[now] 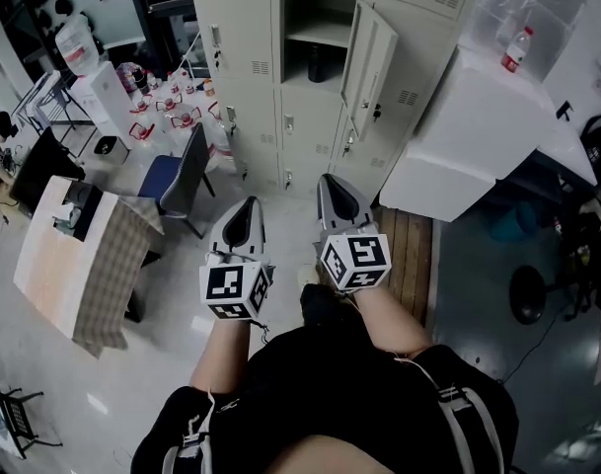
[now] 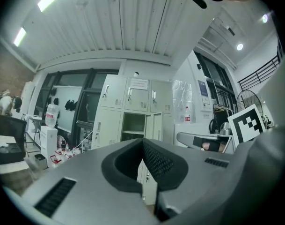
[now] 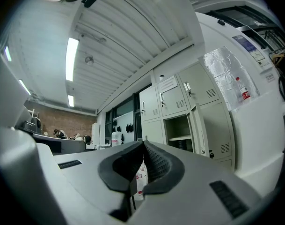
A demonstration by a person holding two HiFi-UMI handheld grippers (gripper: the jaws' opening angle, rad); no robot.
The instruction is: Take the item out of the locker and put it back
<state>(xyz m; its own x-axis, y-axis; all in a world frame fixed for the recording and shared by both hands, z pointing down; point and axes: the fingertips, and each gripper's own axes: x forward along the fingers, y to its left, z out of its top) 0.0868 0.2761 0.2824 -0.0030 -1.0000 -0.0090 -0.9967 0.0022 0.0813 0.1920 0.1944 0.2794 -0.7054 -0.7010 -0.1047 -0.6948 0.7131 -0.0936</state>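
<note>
**A:** We've got the locker bank point(image 1: 253, 77) dead ahead, tall and pale, with a stretch of floor point(image 1: 288, 215) between us and it.

**B:** One compartment point(image 1: 320, 13) is open in the middle column, and its door point(image 1: 371, 67) is swung out to the right.

**A:** We're holding both tools out level. The left tongs point(image 1: 248, 203) are pressed together with nothing between the pads. It's the same story for the right tongs point(image 1: 330, 180), closed and empty.

**B:** There's our target, the dark item point(image 1: 316, 65). It stands on the compartment's floor, under the shelf board point(image 1: 320, 34) and well in from the front edge. We can't make out what it is from here.

**A:** So we read this as the very start, the approach. Nothing has been taken out yet.

**B:** Agreed. Next we need to get right up to that opening. Then one pair of tongs has to spread wide enough to straddle the item before reaching in.

**A:** The right pair looks better placed, since it lines up nearer the gap. We'd watch that open door edge on the way in.

**B:** And the shelf board overhead, because there's not much headroom to lift once we grip.
</note>
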